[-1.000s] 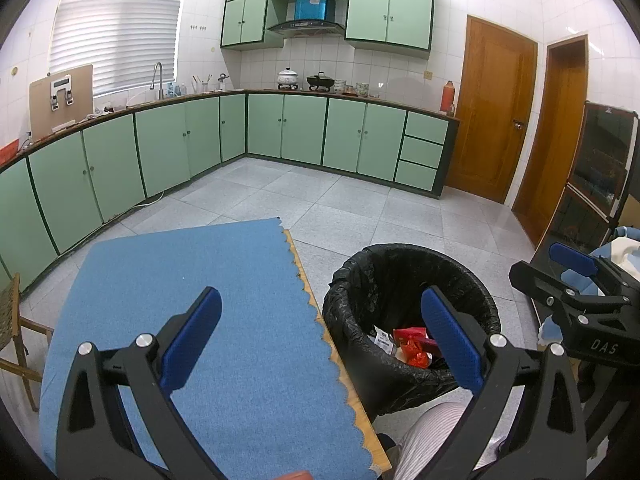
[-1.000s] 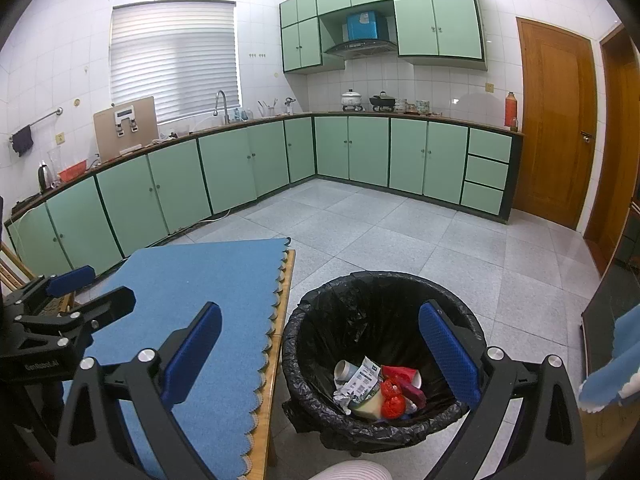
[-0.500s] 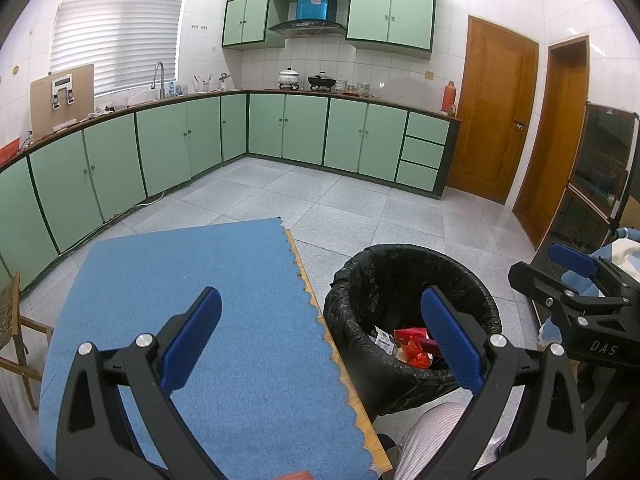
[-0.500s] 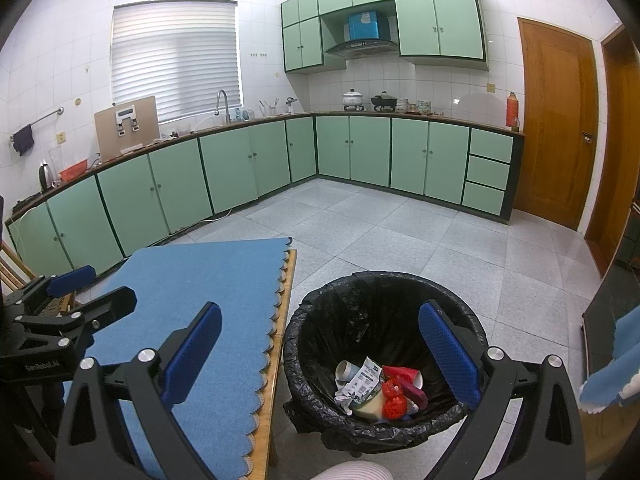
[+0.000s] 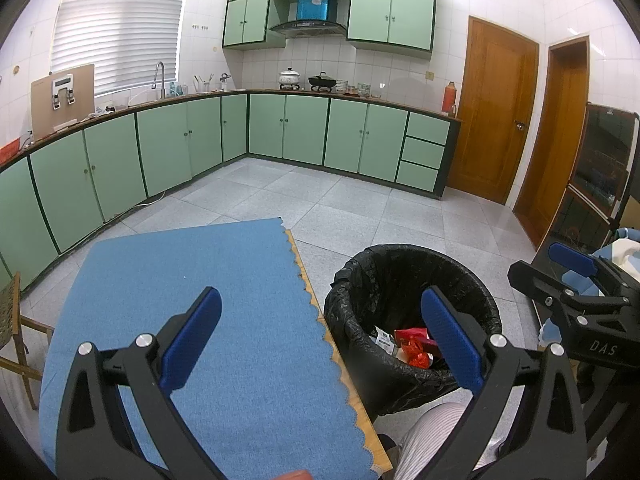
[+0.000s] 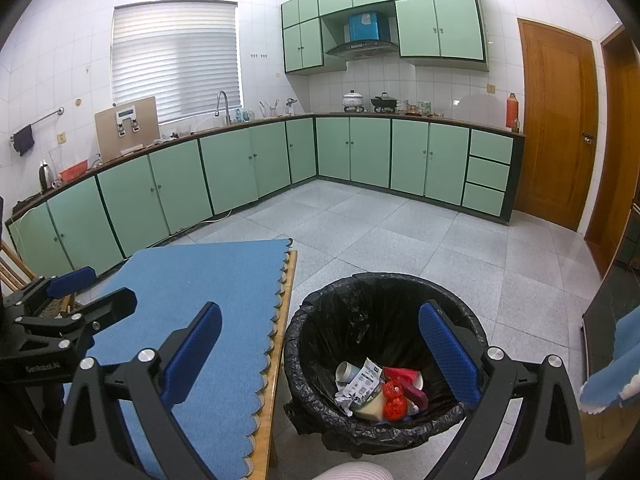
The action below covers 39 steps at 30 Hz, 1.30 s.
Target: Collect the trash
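Fingers, left view: left gripper [image 5: 320, 336] stood wide apart, holding nothing, over the blue mat [image 5: 192, 320] and bin [image 5: 412, 320].
Trash, left view: red wrappers [image 5: 414, 346] lay in the bin, right of the table.
Fingers, right view: right gripper [image 6: 320, 352] gaped, empty, above the bin [image 6: 384, 364].
Trash, right view: cup, paper and wrappers [image 6: 380, 390] sat at the bottom.
Risk: I judged a low sweep could snag the black liner [image 6: 304, 320] and tip it.

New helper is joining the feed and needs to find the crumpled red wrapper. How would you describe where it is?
Find the blue-covered table; standing on the floor by its right edge is a bin lined with a black bag. Look at the bottom of it: the crumpled red wrapper lies among the trash, beside a white printed packet. It is the only shiny, bright red, balled-up piece there.
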Each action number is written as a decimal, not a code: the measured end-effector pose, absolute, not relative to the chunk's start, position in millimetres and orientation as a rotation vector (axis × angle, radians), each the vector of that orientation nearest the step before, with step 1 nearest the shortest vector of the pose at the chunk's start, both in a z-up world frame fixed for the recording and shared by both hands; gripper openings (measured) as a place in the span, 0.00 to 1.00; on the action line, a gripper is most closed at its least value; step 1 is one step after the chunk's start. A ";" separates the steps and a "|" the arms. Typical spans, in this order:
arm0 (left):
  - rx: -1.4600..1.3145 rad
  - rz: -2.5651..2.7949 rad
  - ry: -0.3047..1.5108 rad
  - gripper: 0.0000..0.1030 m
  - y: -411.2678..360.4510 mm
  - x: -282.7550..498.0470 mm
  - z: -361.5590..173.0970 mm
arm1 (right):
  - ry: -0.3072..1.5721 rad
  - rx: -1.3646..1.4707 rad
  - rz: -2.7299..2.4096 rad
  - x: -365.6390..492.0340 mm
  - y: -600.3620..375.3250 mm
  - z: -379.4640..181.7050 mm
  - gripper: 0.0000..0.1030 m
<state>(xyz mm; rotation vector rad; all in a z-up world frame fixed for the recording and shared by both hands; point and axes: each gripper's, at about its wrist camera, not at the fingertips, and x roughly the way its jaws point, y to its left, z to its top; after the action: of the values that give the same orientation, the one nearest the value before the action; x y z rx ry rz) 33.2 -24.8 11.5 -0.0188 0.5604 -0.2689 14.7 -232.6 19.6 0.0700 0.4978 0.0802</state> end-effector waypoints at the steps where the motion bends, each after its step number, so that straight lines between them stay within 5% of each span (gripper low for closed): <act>1: -0.018 -0.269 0.560 0.94 -24.8 33.2 11.5 | 0.498 0.071 0.080 14.4 -232.6 19.5 0.94; 39: -0.022 -0.268 0.567 0.94 -26.3 34.8 8.1 | 0.499 0.071 0.082 16.6 -231.5 17.6 0.94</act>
<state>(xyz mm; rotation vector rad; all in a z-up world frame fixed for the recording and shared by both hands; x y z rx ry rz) 34.8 -26.3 8.1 -0.0222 0.5675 -0.2684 16.6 -231.5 17.6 0.0713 0.4990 0.0815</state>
